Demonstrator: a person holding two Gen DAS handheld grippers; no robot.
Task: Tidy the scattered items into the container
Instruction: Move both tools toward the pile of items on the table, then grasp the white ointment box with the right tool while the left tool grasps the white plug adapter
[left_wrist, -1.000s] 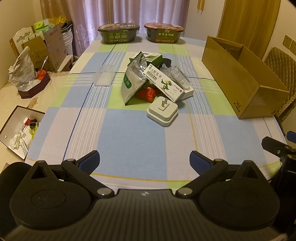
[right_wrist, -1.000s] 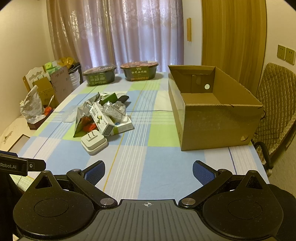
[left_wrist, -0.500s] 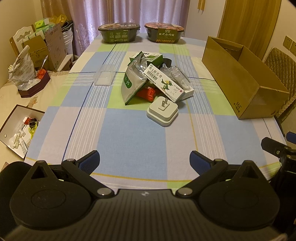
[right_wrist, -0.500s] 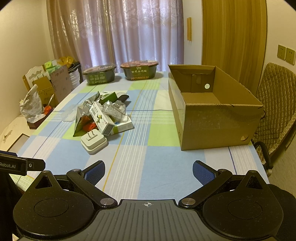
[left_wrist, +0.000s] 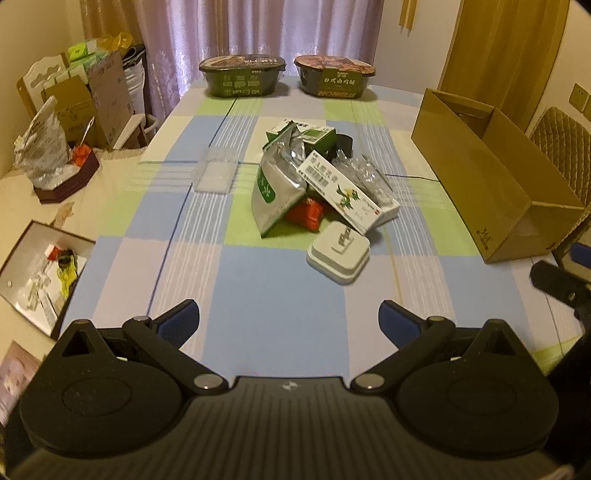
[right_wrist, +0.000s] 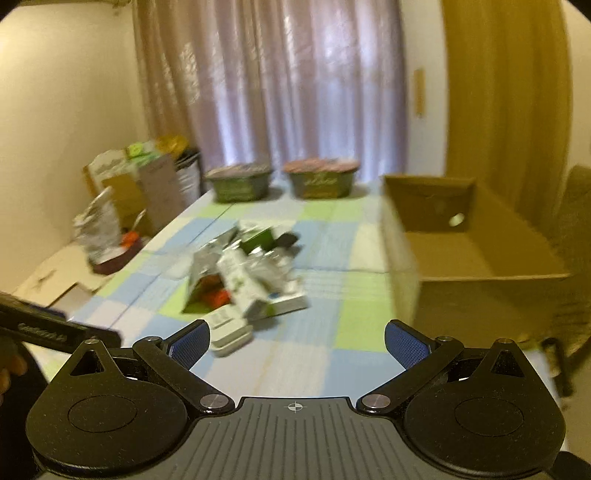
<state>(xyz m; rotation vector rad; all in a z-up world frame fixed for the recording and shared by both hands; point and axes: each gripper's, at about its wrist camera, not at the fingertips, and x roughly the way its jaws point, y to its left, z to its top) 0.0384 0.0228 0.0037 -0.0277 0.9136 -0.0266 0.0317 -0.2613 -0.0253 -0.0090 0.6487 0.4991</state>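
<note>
Checked table (left_wrist: 280, 306) bears item pile (left_wrist: 314, 192), cardboard box (left_wrist: 491, 192), two bowls (left_wrist: 242, 79).

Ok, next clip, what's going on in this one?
A person holds two grippers over a checked table, at the start of a tidy-up. The left gripper and the right gripper are both open and empty. The pile of packets and boxes sits mid-table, untouched, with a white adapter nearest the grippers. The cardboard box stands open at the right with nothing visible inside. The right view is blurred.

right view motion-blurred, cardboard box (left_wrist: 491, 192) cut off
</note>
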